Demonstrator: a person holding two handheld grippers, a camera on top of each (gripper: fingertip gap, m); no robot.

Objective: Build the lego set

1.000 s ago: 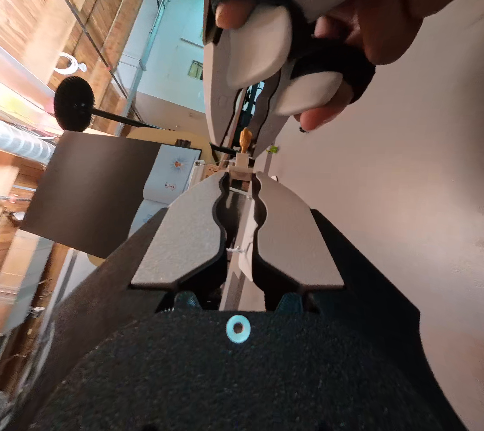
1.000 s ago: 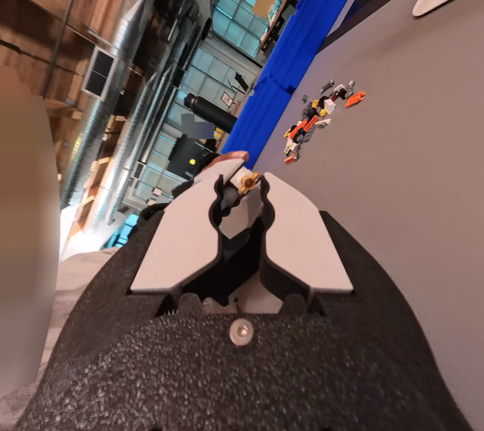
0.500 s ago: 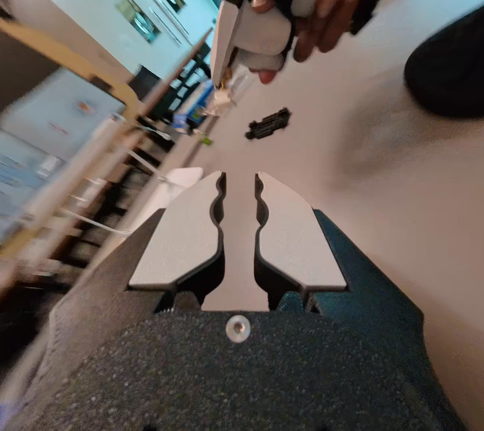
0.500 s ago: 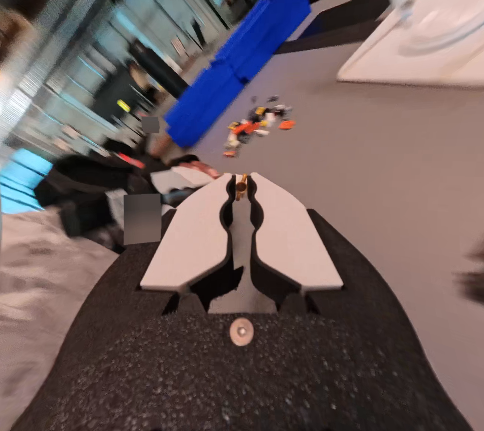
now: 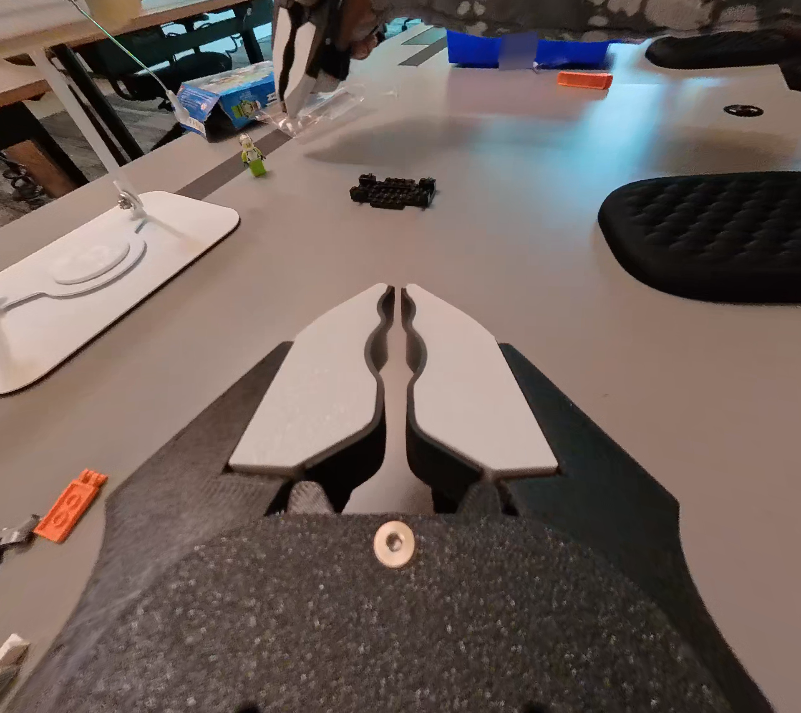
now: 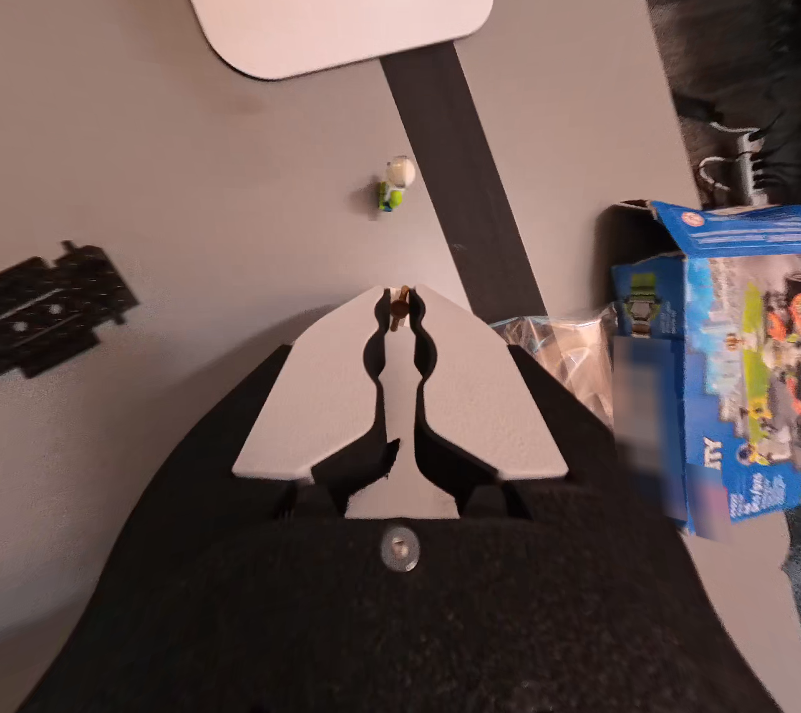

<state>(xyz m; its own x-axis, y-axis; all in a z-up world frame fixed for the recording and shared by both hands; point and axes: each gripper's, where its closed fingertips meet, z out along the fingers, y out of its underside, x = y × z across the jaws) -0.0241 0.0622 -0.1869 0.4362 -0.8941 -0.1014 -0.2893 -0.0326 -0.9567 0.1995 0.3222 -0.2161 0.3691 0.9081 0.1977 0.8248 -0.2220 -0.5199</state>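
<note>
My left gripper (image 5: 398, 289) hangs low over the grey table (image 5: 498, 302), its jaws almost together with nothing between them. My right gripper (image 6: 399, 293) is shut on a small gold piece (image 6: 398, 308) with a white bit behind it. In the left wrist view the right gripper (image 5: 294, 102) points down over a clear plastic bag (image 5: 323, 106). A black chassis plate (image 5: 392, 192) lies mid-table and also shows in the right wrist view (image 6: 56, 306). A lime-and-white minifigure (image 5: 252, 158) stands left of it and shows ahead of the right gripper's tips (image 6: 395, 187).
A white stand base (image 5: 86, 271) lies at the left. A black mesh pad (image 5: 711, 237) is at the right. An orange plate (image 5: 69, 503) lies near left and an orange brick (image 5: 584, 79) far right. The blue set box (image 6: 715, 367) and bag (image 6: 559, 354) sit by the right gripper. About 35 cm separates my left fingertips from my right. My right tips are roughly 7 cm from the lime-and-white minifigure (image 5: 252, 158). The black chassis plate (image 5: 392, 192) lies around 15 cm away from my right fingertips. It turns up in the right wrist view (image 6: 18, 302) as well.
My left gripper let go of the white-and-gold piece, swung down level with the table and closed nearly shut. My right gripper kept the gold piece and carried it down beside the bag and box.
</note>
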